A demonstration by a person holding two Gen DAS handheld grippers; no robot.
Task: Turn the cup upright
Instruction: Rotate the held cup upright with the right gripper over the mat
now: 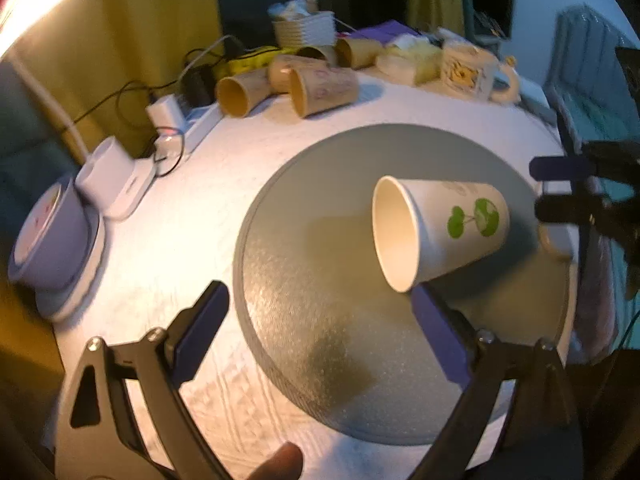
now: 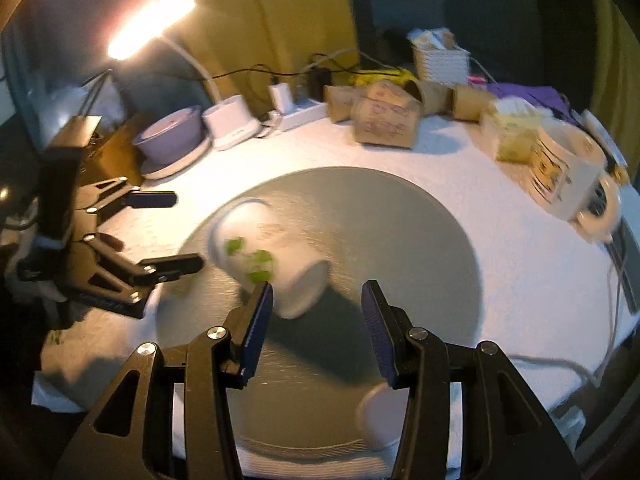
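Observation:
A white paper cup (image 1: 440, 228) with green tree prints lies on its side on a round grey mat (image 1: 320, 280), its mouth toward the left wrist camera. In the right wrist view the cup (image 2: 272, 256) is blurred, its base nearest the camera. My left gripper (image 1: 320, 300) is open and empty; its right finger tip (image 1: 432, 312) sits just below the cup's rim. It also shows at the left of the right wrist view (image 2: 172, 232). My right gripper (image 2: 316, 300) is open and empty, just behind the cup's base; it shows at the right edge of the left wrist view (image 1: 560, 188).
Several brown paper cups (image 1: 304, 84) lie on their sides at the table's far edge, next to a yellow-printed mug (image 1: 472, 70) and a woven basket (image 1: 304, 28). A lilac bowl (image 1: 52, 240), lamp base (image 1: 112, 180) and power strip (image 1: 192, 124) stand at the left. A small white object (image 2: 380, 416) lies on the mat's near edge.

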